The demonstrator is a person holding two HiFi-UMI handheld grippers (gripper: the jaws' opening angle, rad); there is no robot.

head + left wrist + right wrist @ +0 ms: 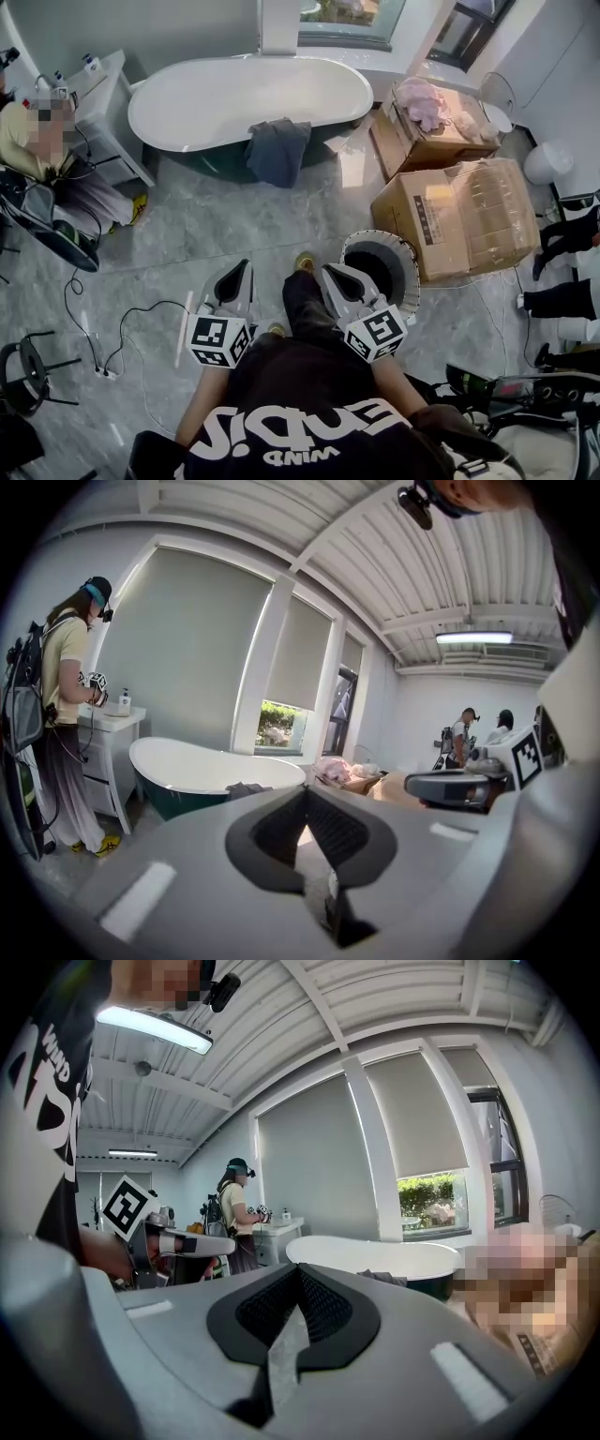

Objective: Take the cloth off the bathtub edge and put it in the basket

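A dark grey cloth (pixel 278 150) hangs over the near edge of the white bathtub (pixel 216 103), far ahead of both grippers. The round white basket (pixel 405 261) with a dark inside stands on the floor just right of my right gripper (pixel 336 274). My left gripper (pixel 239 274) is held beside it, close to the person's body. Both are shut with nothing between the jaws. In the left gripper view the cloth (pixel 246 787) shows on the tub rim (pixel 202 766) beyond my shut left gripper (pixel 305 799). The right gripper view shows the cloth (pixel 384 1279) past my right gripper (pixel 300 1274).
Two cardboard boxes (pixel 469 220) (pixel 427 145) stand right of the tub, one topped with pink fabric (pixel 422 101). A person (pixel 37 141) stands at a white cabinet (pixel 103 94) on the left. Cables (pixel 103 328) trail on the floor; a black chair (pixel 28 370) sits at lower left.
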